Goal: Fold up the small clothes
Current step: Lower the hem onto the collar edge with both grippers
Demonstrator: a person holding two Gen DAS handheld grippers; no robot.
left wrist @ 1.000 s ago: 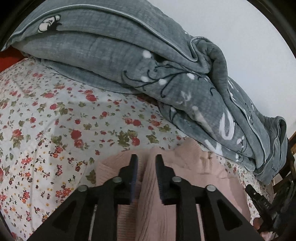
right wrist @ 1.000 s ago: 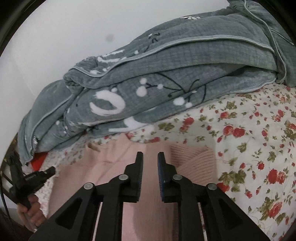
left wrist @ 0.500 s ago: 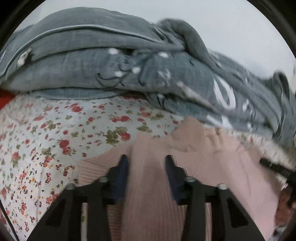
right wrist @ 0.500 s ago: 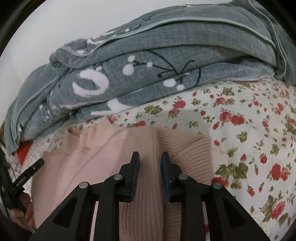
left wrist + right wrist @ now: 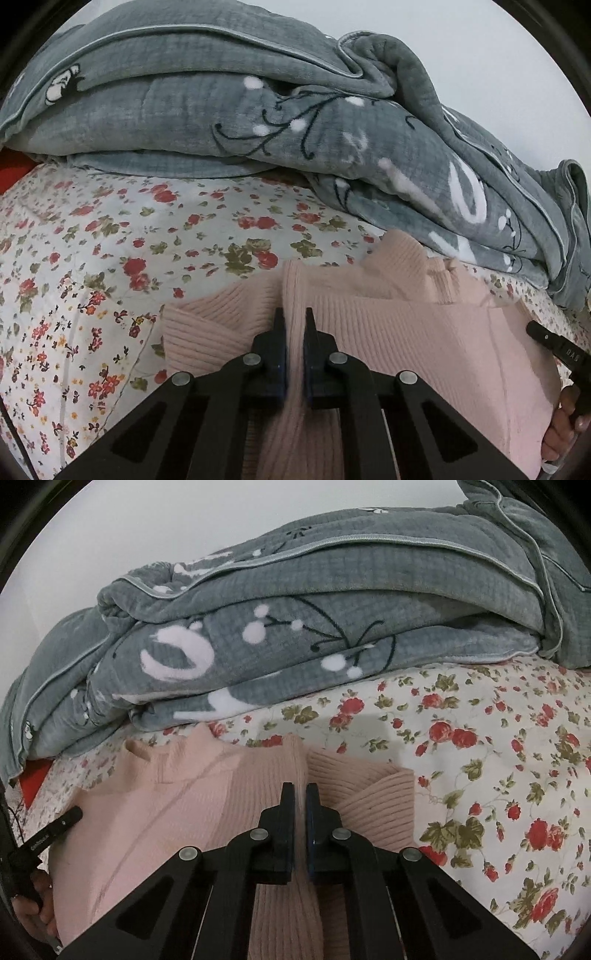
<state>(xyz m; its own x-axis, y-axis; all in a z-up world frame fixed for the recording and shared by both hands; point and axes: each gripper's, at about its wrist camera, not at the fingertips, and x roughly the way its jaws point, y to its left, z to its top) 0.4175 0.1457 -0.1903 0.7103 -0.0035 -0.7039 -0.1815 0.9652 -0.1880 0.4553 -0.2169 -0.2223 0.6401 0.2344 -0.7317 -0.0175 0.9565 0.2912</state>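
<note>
Two views look down along black two-fingered tools at a bed covered in a white sheet (image 5: 110, 236) printed with red roses and green leaves.

In the left wrist view, the left tool (image 5: 294, 321) sits at 6 o'clock with its jaws pressed nearly together, pinching a raised ridge of a pale pink ribbed sweater (image 5: 406, 332) between the pads. The sweater lies on the bed and fills the frame from 6 o'clock round to 4 o'clock, with a ribbed cuff or hem spreading out toward 8 o'clock.

In the right wrist view, the right tool (image 5: 301, 794) also sits at 6 o'clock, its jaws closed to a thin slit on another ridge of the same pink sweater (image 5: 166, 805). Here the sweater spreads from 6 o'clock toward 9 o'clock, with a ribbed part lying at 4 o'clock of the tool tips.

Each view catches the other tool at its edge: the right one at 4 o'clock in the left view (image 5: 554, 350), the left one at 8 o'clock in the right view (image 5: 48, 834), each with part of a hand below it. Each carries small white lettering, too blurred and small to read with certainty.

A bunched grey quilt (image 5: 332, 609) with white blossoms, white swirls and thin dark stems lies across the far side of the bed from 9 o'clock to 3 o'clock. Behind it stands a plain white wall (image 5: 147, 524). A scrap of red (image 5: 31, 786) shows at the bed's edge.
</note>
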